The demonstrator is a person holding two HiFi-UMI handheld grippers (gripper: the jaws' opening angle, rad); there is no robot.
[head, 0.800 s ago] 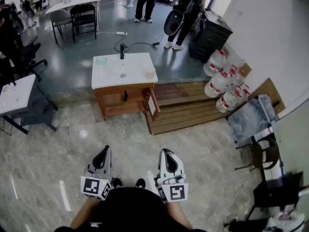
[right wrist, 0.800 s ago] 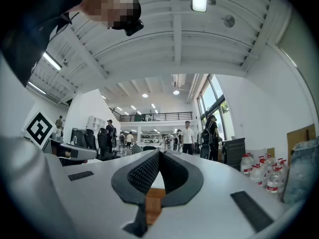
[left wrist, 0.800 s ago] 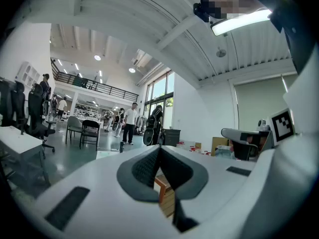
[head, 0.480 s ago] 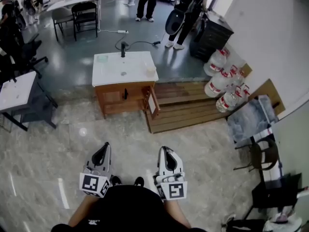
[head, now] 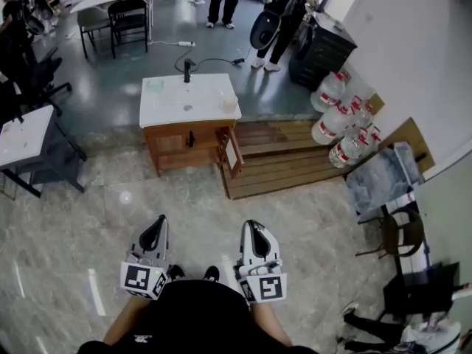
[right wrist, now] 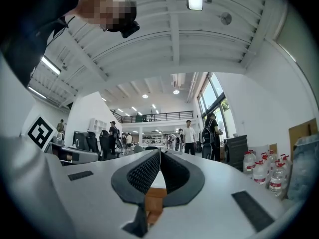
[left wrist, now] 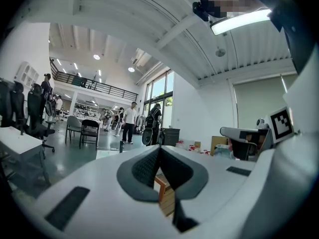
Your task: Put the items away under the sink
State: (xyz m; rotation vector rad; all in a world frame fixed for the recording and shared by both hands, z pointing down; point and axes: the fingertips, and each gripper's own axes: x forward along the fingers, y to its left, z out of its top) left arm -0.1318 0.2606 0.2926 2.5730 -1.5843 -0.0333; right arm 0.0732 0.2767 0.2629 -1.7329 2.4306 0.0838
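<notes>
Glossy marble-look floor (head: pixel 74 220). Sink cabinet (head: pixel 188 146) well ahead of both grippers: flat white rectangular top, wood body, long axis across head view. Its right door (head: pixel 233 153) hangs open toward viewer. Slatted wooden platform (head: pixel 287 164) just beside cabinet. Left gripper (head: pixel 155 231), right gripper (head: pixel 254 234): ridged dark pads pressed together, nothing between. Small pale cup (head: pixel 229 105) upright near top's right edge, visible in head view only.

Left tongs (head: pixel 156 227) and right tongs (head: pixel 253 229) side by side, low before torso (head: pixel 195 319), apart, pointing forward, roughly level. Both pairs of jaws pressed together, tips meeting, nothing between. Marker cubes (head: pixel 144 282) face up toward head. Forearms (head: pixel 124 330) bare, running back beside torso.
</notes>
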